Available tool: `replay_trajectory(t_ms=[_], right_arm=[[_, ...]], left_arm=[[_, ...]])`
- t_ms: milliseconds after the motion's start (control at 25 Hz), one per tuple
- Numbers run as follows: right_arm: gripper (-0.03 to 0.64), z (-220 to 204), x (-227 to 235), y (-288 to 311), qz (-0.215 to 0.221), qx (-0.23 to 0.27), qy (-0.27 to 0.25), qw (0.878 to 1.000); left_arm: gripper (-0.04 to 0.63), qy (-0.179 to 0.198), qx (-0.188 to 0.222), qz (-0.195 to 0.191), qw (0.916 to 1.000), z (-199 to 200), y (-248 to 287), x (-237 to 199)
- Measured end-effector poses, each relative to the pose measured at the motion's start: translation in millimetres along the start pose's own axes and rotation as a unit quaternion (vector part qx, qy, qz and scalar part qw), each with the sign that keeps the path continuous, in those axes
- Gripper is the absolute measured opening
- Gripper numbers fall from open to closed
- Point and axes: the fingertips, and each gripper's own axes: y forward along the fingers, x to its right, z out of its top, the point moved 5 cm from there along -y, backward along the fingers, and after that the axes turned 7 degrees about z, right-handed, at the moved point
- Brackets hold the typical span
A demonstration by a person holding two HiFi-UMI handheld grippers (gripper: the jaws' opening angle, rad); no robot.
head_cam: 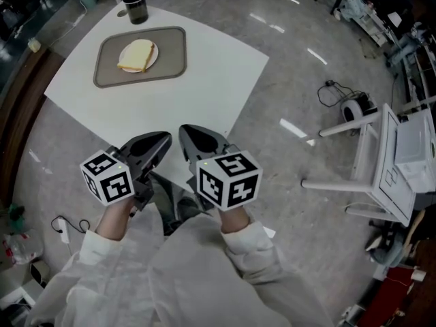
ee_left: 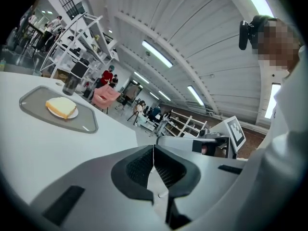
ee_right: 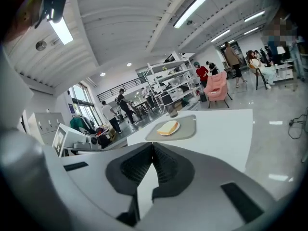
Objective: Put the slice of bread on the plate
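Note:
A slice of bread lies on a small white plate, which sits on a grey tray at the far side of the white table. The bread also shows in the left gripper view and the bread in the right gripper view, far ahead of the jaws. My left gripper and right gripper are held close to my body at the table's near edge, well away from the tray. Both are shut with nothing between the jaws.
A dark bottle stands just beyond the tray. White chairs or stands are on the floor at right, with a cable reel. A power strip and cables lie on the floor at left.

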Motion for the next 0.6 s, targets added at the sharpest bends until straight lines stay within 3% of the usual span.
replay_trajectory(t_ms=[160,600], right_arm=[[0.015,-10.7,-7.4,-11.5,0.004,-0.003,-0.004,1.0],[0.015,-27.0,-33.7,-18.5,0.006,-0.003,-0.002,1.0]], left_arm=[[0.012,-0.011,0.009,0.012,0.9998,-11.6,-8.5,10.7],[0.012,0.002,0.004,0.017,0.9999,-14.0,-41.5,16.0]])
